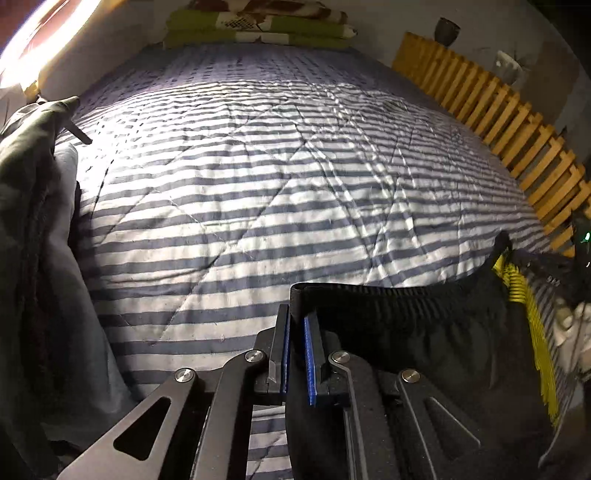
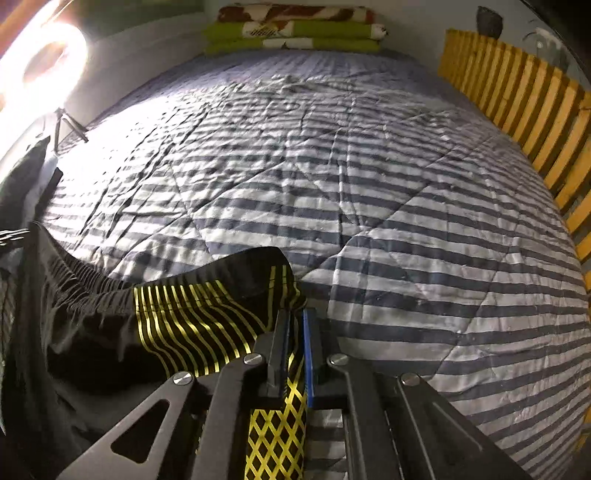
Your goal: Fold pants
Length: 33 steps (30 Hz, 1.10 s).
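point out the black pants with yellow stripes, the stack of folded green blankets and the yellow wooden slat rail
black pants with yellow stripes (image 2: 192,317), right wrist view, striped side panel
stack of folded green blankets (image 2: 295,33), right wrist view, front edge
yellow wooden slat rail (image 1: 491,107), left wrist view, mid slats

We see black fabric pants with a ribbed elastic waistband (image 1: 388,295) and yellow-striped side panels (image 2: 192,317), held up by the waistband at both ends, which sags between them above the striped quilt.

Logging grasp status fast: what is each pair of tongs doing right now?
Left tongs: shut on the black pants at the waistband end.
Right tongs: shut on the pants' yellow-striped side panel.
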Each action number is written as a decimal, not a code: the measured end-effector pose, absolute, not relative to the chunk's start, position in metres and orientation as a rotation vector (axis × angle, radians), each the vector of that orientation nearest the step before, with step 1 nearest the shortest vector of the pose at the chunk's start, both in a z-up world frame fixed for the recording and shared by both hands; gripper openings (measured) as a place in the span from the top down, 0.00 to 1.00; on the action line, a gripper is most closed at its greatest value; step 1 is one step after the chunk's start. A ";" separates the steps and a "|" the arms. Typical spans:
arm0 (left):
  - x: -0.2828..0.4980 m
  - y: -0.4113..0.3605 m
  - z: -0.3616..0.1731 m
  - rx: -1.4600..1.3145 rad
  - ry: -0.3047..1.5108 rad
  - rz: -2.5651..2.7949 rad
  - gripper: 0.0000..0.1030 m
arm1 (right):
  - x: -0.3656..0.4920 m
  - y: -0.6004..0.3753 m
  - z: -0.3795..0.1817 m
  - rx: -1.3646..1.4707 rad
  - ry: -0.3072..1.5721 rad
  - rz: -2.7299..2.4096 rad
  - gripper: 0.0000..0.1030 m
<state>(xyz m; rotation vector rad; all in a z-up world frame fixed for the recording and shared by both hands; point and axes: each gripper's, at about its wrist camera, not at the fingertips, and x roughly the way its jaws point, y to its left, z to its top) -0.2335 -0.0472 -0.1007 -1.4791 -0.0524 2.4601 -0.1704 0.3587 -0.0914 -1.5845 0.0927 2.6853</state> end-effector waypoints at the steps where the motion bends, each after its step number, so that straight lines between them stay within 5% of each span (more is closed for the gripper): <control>1: -0.233 -0.045 -0.103 -1.482 -0.035 2.455 0.90 | -0.171 0.360 -0.091 -1.616 0.111 2.694 0.91; 5: -0.234 -0.044 -0.108 -1.471 -0.095 2.407 0.55 | -0.171 0.372 -0.084 -1.632 0.291 2.779 0.57; 10: -0.237 -0.035 -0.112 -1.464 -0.110 2.384 0.54 | -0.186 0.385 -0.084 -1.572 0.516 2.807 0.56; 11: -0.239 -0.033 -0.115 -1.473 -0.103 2.381 0.55 | -0.190 0.382 -0.085 -1.578 0.509 2.805 0.56; 13: -0.240 -0.029 -0.118 -1.480 -0.075 2.402 0.77 | -0.199 0.371 -0.090 -1.599 0.448 2.784 0.60; 14: -0.238 -0.028 -0.117 -1.488 -0.058 2.421 0.94 | -0.201 0.367 -0.091 -1.599 0.423 2.769 0.82; 15: -0.236 -0.030 -0.112 -1.468 -0.081 2.440 0.94 | -0.202 0.363 -0.092 -1.605 0.393 2.744 0.92; 22: -0.236 -0.039 -0.107 -1.438 -0.141 2.471 0.93 | -0.176 0.407 -0.068 -1.381 0.618 2.819 0.94; 24: -0.241 -0.031 -0.121 -1.485 -0.103 2.471 0.84 | -0.183 0.407 -0.082 -1.435 0.611 2.766 0.94; 26: -0.247 -0.029 -0.133 -1.519 -0.201 2.399 0.56 | -0.192 0.400 -0.095 -1.495 0.553 2.727 0.92; 27: -0.247 -0.031 -0.132 -1.491 -0.232 2.401 0.49 | -0.194 0.398 -0.099 -1.516 0.547 2.725 0.90; 28: -0.248 -0.029 -0.131 -1.476 -0.231 2.419 0.52 | -0.196 0.399 -0.102 -1.531 0.560 2.718 0.90; 29: -0.250 -0.024 -0.131 -1.485 -0.188 2.435 0.78 | -0.194 0.400 -0.103 -1.532 0.578 2.714 0.89; 30: -0.251 -0.021 -0.130 -1.497 -0.156 2.452 0.90 | -0.192 0.402 -0.103 -1.526 0.599 2.715 0.90; 33: -0.245 -0.022 -0.106 -1.440 -0.167 2.498 0.94 | -0.183 0.396 -0.090 -1.474 0.538 2.740 0.93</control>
